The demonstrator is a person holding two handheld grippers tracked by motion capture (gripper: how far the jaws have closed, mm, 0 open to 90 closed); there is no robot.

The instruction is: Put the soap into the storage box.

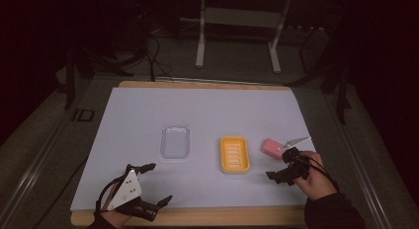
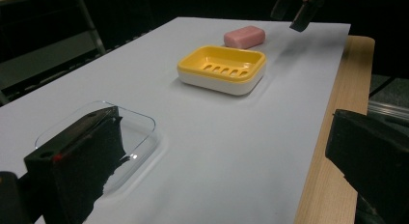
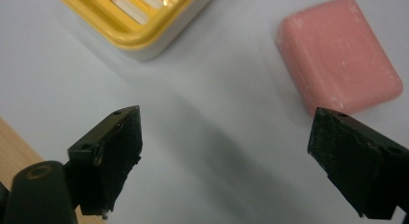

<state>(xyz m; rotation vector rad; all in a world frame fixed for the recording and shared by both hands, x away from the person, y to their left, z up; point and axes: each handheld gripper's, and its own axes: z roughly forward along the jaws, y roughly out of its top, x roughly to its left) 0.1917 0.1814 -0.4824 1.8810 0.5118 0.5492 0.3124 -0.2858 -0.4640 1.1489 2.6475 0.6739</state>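
Right gripper (image 3: 224, 156): jaws spread, empty, beside pink rectangular soap bar (image 3: 337, 55). Left gripper (image 1: 148, 187): spread, idle. Risk: off-centre closure skids soap.

Pink soap (image 3: 340, 55); yellow slotted soap dish (image 1: 234, 153); clear lid (image 1: 175, 140); white sheet (image 1: 148, 110)

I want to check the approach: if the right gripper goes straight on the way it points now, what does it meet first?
Probably the white sheet: between its open jaws the right gripper faces bare sheet. The pink soap lies just beyond the right jaw, the yellow dish off to the left. Depth is unclear.
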